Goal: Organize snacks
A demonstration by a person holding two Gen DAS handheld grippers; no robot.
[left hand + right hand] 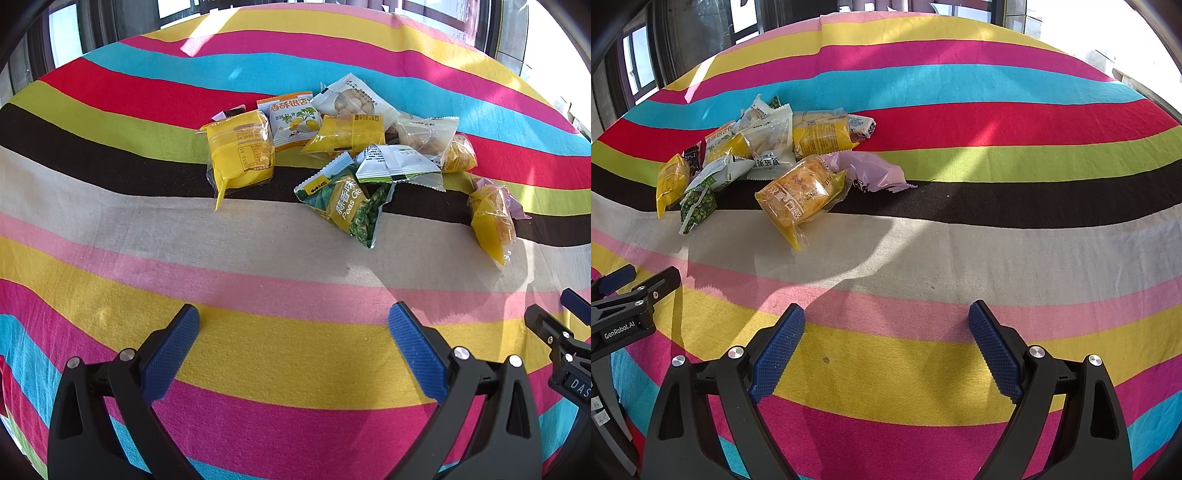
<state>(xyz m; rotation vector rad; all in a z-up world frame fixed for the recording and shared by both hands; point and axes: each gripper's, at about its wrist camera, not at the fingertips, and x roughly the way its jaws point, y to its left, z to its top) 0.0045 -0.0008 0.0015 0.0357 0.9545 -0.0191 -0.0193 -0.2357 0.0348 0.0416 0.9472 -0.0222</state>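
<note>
Striped cloth (258, 354) covered bench. Snack packets (332, 147) lay heaped far of centre, untouched. Left tool (293, 321) and right tool (886, 319) gaped wide, empty. Advised: approach low, pinch outlying yellow cake packet (799, 194) at sealed edge.

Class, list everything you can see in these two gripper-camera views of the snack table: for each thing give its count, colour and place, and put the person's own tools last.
striped cloth: one, many-coloured bands, covers the whole table.
yellow cake packets: at least four, yellow with clear film; one at the pile's left end, one lying apart at the right, others in the pile.
green pea packet: one, green, at the pile's near edge.
white-and-orange packet: one, at the back of the pile.
clear packets: two, pale contents, back and right of the pile.
pink packet: one, behind the lone cake.
left gripper: one, black with blue pads, open, empty.
right gripper: one, same colours, open, empty.
</note>
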